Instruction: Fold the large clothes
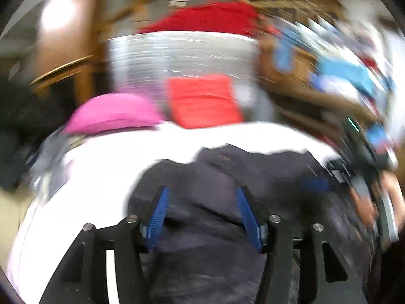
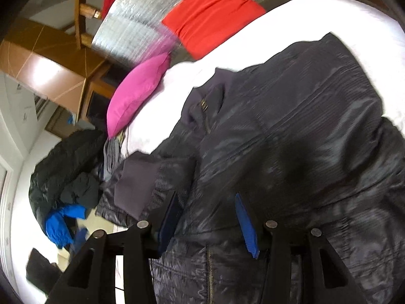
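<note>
Right wrist: dark jacket (image 2: pixel 291 131) lies collar toward pillows.

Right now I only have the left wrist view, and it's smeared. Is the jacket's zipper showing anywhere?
Observer: Yes. In the right wrist view, the dark jacket lies front up, and its zipper runs from the collar toward the right gripper.
Operator: Is that gripper holding fabric?
Observer: Jacket fabric sits between its jaws. I cannot tell whether it's pinched.
Operator: Where's a sleeve?
Observer: What looks like a sleeve cuff lies at the left of that view, by the edge of the white bed.
</note>
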Demonstrator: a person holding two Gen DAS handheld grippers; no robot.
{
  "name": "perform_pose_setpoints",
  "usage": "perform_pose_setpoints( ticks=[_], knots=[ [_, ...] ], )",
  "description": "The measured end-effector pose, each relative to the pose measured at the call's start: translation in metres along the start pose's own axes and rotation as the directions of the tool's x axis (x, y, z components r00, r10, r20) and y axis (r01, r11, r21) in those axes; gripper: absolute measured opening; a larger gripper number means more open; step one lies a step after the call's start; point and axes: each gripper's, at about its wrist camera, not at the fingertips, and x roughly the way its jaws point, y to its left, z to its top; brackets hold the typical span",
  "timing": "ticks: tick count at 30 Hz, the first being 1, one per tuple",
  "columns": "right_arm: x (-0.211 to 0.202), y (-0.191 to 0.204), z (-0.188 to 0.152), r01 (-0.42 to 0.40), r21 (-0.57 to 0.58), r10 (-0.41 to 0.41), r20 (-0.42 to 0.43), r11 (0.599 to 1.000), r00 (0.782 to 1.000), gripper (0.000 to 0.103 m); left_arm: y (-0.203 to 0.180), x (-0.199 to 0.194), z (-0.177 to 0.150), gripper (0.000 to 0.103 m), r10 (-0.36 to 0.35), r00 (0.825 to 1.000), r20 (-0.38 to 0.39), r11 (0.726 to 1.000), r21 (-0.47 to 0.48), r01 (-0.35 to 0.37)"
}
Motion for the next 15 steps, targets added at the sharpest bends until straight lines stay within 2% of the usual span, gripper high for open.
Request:
perform_pose_setpoints(
  ticks=[1, 2, 4, 6, 8, 11, 15],
  knots=[
    [0.004, 0.005, -0.003, 0.0, -0.016, 0.0, -0.015, 1.0, 1.0, 0.053, 0.026, 0.006, 0.001, 0.06, 0.055, 0.998, -0.004, 0.993, -0.107, -0.055],
    [0.007, 0.008, -0.006, -0.003, -0.027, 0.003, -0.027, 1.0, 1.0, 0.056, 0.046, 0.012, -0.001, 0.06, 0.08, 0.997, -0.024, 0.978, -0.191, -0.083],
    [0.014, 0.016, -0.011, -0.016, -0.049, 0.014, -0.049, 0.999, 0.999, 0.066, 0.08, 0.031, -0.008, 0.06, 0.115, 0.99, -0.087, 0.93, -0.339, -0.138],
    [0.02, 0.027, -0.017, -0.018, -0.079, 0.014, -0.051, 0.997, 0.999, 0.074, 0.099, 0.046, -0.016, 0.06, 0.123, 0.983, -0.135, 0.895, -0.413, -0.169],
    [0.026, 0.038, -0.023, -0.005, -0.128, -0.001, -0.048, 0.992, 0.999, 0.075, 0.102, 0.066, -0.018, 0.06, 0.107, 0.979, -0.175, 0.881, -0.439, -0.175],
    [0.043, 0.061, -0.034, 0.001, -0.219, -0.021, -0.089, 0.976, 0.996, 0.075, 0.089, 0.09, -0.024, 0.06, 0.046, 0.97, -0.239, 0.896, -0.42, -0.146],
    [0.066, 0.087, -0.046, 0.038, -0.343, -0.081, -0.112, 0.939, 0.99, 0.075, 0.072, 0.098, -0.028, 0.058, 0.003, 0.958, -0.285, 0.921, -0.372, -0.113]
  ],
)
